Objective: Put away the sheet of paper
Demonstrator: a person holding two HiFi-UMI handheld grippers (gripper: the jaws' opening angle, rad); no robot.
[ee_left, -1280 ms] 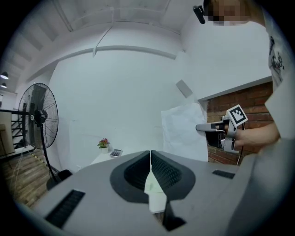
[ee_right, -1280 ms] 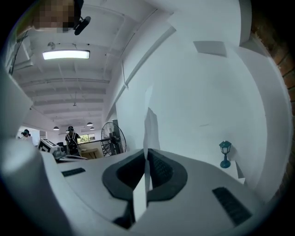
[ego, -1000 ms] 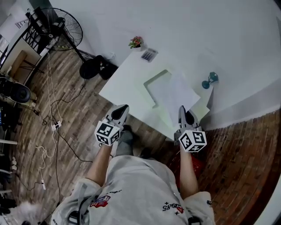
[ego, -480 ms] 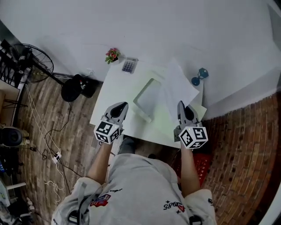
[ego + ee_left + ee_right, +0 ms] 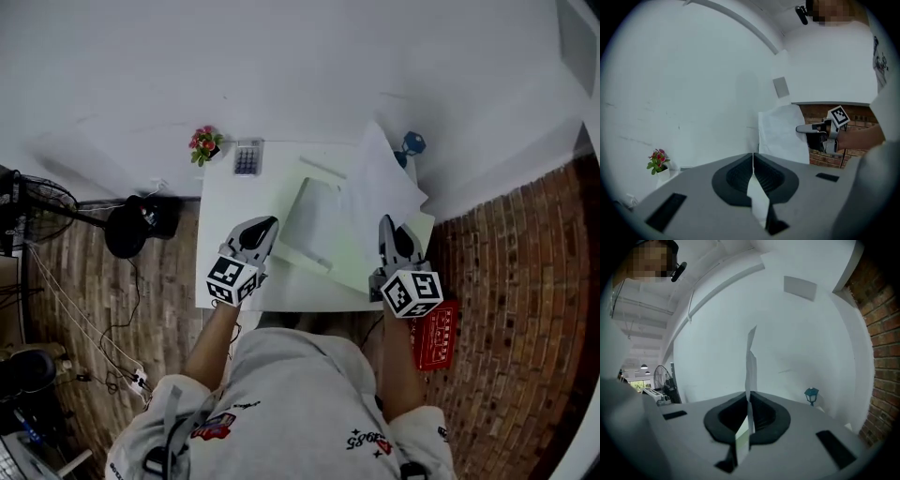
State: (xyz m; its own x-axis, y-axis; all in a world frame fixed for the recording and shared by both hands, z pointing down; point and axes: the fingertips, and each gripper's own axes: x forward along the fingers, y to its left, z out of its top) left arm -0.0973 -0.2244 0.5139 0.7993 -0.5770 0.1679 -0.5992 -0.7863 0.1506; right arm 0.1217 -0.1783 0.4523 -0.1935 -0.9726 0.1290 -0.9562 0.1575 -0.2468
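The right gripper (image 5: 387,225) is pinching the sheet of paper (image 5: 380,187) by its near edge. Its jaws are pressed tight on it. In the right gripper view the thin white edge of the paper (image 5: 751,357) sticks up between them. The paper is on the right side of the pale green tray (image 5: 302,255), and its far corner reaches past the back of the tray.

The left gripper (image 5: 265,225) is just beside the left front corner of the tray. Its jaws are pressed together with nothing in them.

What has changed? A second ago the white table (image 5: 220,206) sat crooked in the head view. Now it sits straight in front of the person, so they have turned to face it. The two grippers have kept the same spots beside the tray. The paper now looks more lifted than it did, with its far end up in the air. The right gripper has held on to it the whole time.

I think this means the paper is picked up and ready to go. It is not put away yet. The next job is likely to move it to where it belongs, maybe down into the tray.
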